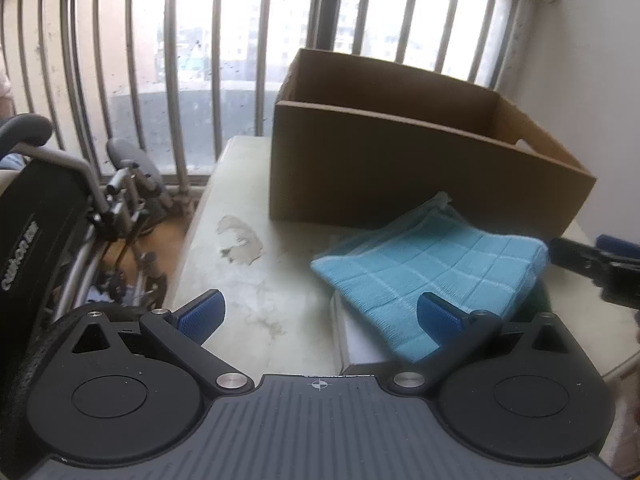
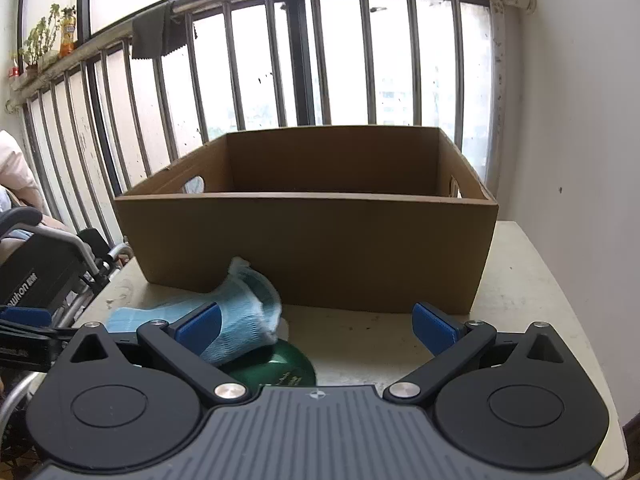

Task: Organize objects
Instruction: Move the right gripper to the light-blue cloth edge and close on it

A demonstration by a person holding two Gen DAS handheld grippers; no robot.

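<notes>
Progress: barely begun | blue cloth (image 1: 432,268) on worktop (image 1: 248,272) just near of cardboard box (image 2: 312,240), green disc (image 2: 280,368) beneath | left tool (image 1: 320,312), right tool (image 2: 316,324) both spread wide, holding nothing | packing remains

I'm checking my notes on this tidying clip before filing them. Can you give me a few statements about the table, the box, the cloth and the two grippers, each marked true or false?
1. The cardboard box stands open-topped on the table. True.
2. The blue cloth lies inside the box. False: it lies on the table in front of the box.
3. The left gripper is open and holds nothing. True.
4. The right gripper is clamped on the cloth. False: its jaws stand wide open, with nothing gripped.
5. A dark green disc lies partly under the cloth. True.
6. A solid brick wall stands behind the box. False: a barred window is there.
</notes>
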